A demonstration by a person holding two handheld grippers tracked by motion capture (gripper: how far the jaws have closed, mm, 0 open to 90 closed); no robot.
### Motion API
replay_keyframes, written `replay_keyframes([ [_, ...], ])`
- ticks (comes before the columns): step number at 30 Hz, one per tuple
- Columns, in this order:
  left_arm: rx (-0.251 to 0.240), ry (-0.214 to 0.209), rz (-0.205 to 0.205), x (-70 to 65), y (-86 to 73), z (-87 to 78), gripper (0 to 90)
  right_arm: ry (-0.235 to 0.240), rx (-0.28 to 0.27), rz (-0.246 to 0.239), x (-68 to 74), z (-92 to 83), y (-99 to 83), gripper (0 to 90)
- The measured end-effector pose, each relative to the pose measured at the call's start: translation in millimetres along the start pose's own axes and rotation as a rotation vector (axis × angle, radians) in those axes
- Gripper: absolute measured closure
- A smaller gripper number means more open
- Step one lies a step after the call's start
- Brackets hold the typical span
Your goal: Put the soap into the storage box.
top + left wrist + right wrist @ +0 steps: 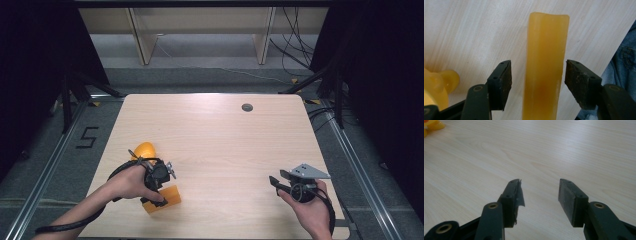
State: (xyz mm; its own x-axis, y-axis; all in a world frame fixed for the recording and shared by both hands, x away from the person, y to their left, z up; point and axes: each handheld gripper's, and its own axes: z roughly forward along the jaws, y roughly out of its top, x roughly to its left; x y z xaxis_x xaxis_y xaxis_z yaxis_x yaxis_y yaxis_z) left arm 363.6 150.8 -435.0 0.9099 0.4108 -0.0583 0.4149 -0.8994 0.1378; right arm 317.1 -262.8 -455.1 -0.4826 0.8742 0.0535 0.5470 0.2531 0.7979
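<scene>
Seen from the high view, a person is working at a pale wooden table (pixel 215 140), forearms coming in from the near edge. The left hand-held gripper (pixel 159 192) is pointing down over an orange block (pixel 167 199) that is lying near the table's front left corner, while a rounded yellow-orange piece (pixel 144 150) is sitting just behind the left hand (pixel 131 182). The right hand-held gripper (pixel 276 182) is hovering above bare wood toward the front right, well apart from both orange things, with its grey three-cornered plate (pixel 310 171) showing on top. A small grey disc (pixel 247 107) is sitting near the table's far edge.

In the left gripper view, the orange block (pixel 546 67) is running lengthwise between the two black jaws of the left hand-held gripper (pixel 537 76). The jaws are standing partly open, one pad on either side of the block, with a slim gap showing on each side, so the pads are not pressing on it. The rounded yellow-orange piece (pixel 437 86) is lying at the lower left, and blue denim (pixel 621 60) is showing at the right edge.

In the right gripper view, the right hand-held gripper (pixel 539 191) is holding its jaws wide over bare table (pixel 549 150), nothing between them. The rounded yellow-orange piece (pixel 431 125) is peeking in at the top left corner.
</scene>
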Motion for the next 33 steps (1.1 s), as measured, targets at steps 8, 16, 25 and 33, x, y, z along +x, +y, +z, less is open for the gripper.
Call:
replay_keyframes([
  [8,0.045,0.025,0.011,-2.4,6.3,8.7,42.8,0.001,0.003,-0.002,-0.2,-0.1,-0.1,52.5],
  [16,0.078,0.019,0.021,-1.4,10.0,17.5,45.4,0.002,0.026,0.024,2.9,0.1,-0.9,52.4],
  [25,0.101,0.004,-0.036,-0.6,11.1,25.5,51.2,-0.011,0.019,-0.014,1.1,1.2,-1.4,52.4],
  [33,0.133,-0.007,-0.035,-1.8,12.5,30.4,58.2,-0.002,0.027,-0.022,-0.2,1.8,-1.7,52.4],
])
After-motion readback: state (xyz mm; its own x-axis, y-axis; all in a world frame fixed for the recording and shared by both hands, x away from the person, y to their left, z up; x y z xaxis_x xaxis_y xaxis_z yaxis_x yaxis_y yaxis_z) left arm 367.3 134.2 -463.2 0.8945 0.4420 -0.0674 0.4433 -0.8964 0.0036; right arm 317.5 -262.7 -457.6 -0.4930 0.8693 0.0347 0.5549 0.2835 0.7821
